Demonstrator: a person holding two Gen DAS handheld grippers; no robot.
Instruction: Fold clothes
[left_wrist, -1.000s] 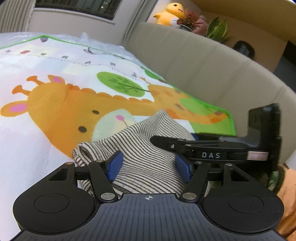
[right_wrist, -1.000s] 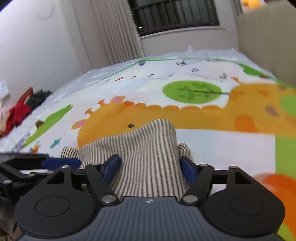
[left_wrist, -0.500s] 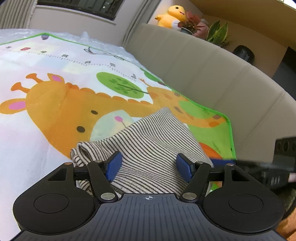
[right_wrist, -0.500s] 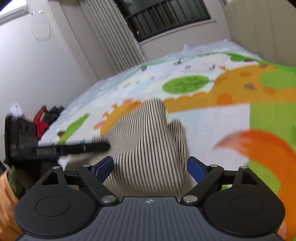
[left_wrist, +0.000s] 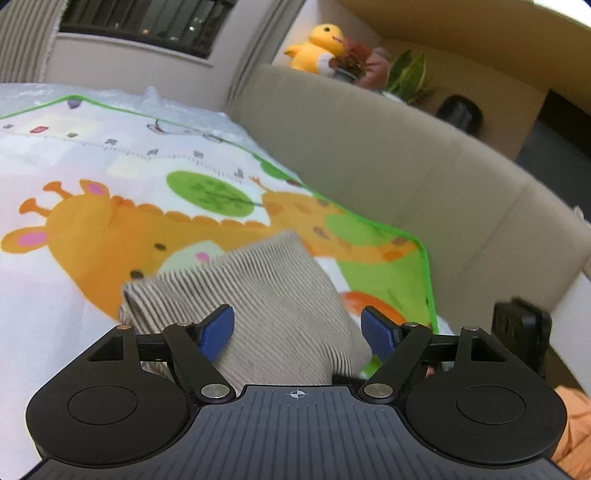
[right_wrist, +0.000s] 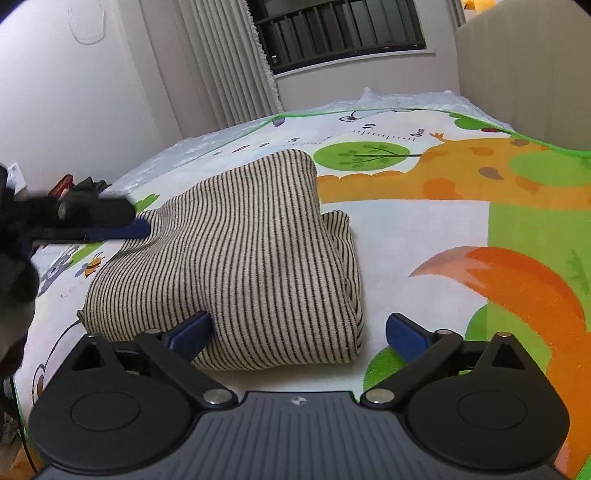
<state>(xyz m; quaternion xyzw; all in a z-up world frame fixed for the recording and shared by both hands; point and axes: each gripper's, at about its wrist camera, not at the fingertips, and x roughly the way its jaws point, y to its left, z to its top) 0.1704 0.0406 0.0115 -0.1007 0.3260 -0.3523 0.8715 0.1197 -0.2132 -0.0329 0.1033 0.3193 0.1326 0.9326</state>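
Jaws of both grippers now wider than before around striped garment (right_wrist: 251, 258).

Folded shirt (right_wrist: 240, 258) lies on the play mat (right_wrist: 424, 236), just ahead of my right gripper (right_wrist: 299, 332). My left gripper (left_wrist: 299, 328) is at its left edge. Headboard (left_wrist: 388, 166) runs along the mat's right side.

both hand-held grippers (left_wrist: 297, 328) (right_wrist: 299, 332) wider apart
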